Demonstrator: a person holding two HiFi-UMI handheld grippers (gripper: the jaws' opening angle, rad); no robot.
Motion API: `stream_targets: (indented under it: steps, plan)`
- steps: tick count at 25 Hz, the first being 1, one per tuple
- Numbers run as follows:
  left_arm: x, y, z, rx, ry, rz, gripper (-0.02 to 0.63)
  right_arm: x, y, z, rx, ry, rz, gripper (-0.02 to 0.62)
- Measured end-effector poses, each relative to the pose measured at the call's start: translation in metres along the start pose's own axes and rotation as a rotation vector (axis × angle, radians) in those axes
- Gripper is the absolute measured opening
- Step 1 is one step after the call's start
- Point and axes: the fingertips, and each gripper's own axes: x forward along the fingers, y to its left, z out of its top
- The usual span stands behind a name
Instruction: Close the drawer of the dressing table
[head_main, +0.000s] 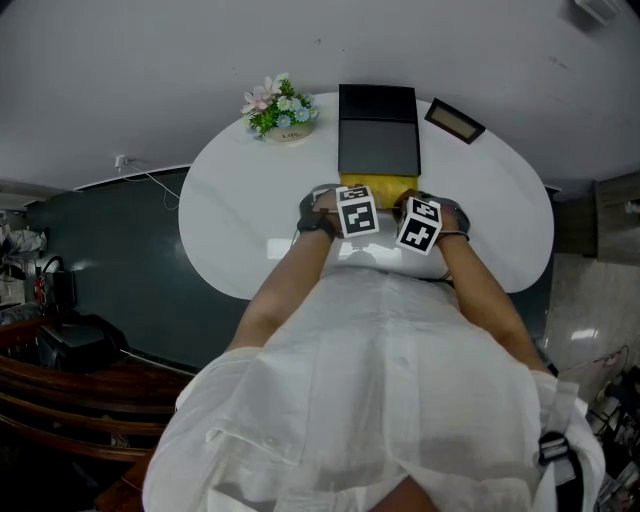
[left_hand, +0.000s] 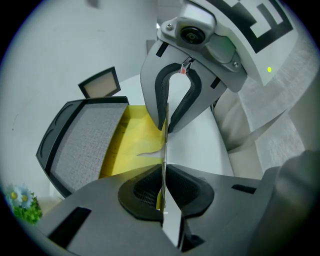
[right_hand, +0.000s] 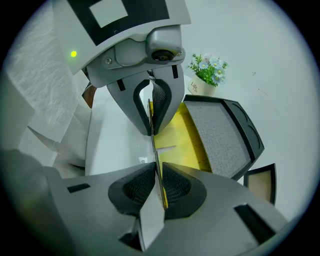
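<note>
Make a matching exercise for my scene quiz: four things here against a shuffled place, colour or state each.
1 flower pot
2 drawer
3 dark tray
4 left gripper

A yellow inside
B jaws shut on the drawer's thin front edge
C left of the dark tray in the head view
D grey textured surface, black rim

Pairs: 1-C, 2-A, 3-D, 4-B

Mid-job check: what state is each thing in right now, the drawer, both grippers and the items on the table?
drawer: open, yellow inside showing.
left gripper: shut on the drawer's thin front edge.
right gripper: shut on the same edge.
flower pot: upright.
black tray: nothing on its grey lining.
</note>
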Motion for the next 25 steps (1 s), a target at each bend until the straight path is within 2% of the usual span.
stream_targets:
  steps: [6, 12, 17, 21, 25]
  plan:
    - [-0.001, 0.011, 0.0, -0.008, -0.015, 0.029, 0.039, 0.001, -0.012, 0.0, -0.003, -0.002, -0.025, 0.043]
    - [-0.006, 0.031, 0.001, 0.033, -0.017, 0.133, 0.178, 0.0, -0.03, -0.001, -0.011, -0.011, -0.074, 0.162]
    - [-0.01, 0.038, 0.002, 0.064, -0.014, 0.173, 0.244, -0.001, -0.035, -0.001, -0.07, -0.009, -0.104, 0.218]
    - [-0.013, 0.045, 0.003, 0.077, -0.014, 0.168, 0.309, -0.001, -0.043, 0.0, -0.063, -0.006, -0.084, 0.282]
    - [-0.012, 0.051, 0.004, 0.086, -0.007, 0.138, 0.365, 0.002, -0.048, 0.0, -0.047, 0.005, -0.041, 0.301]
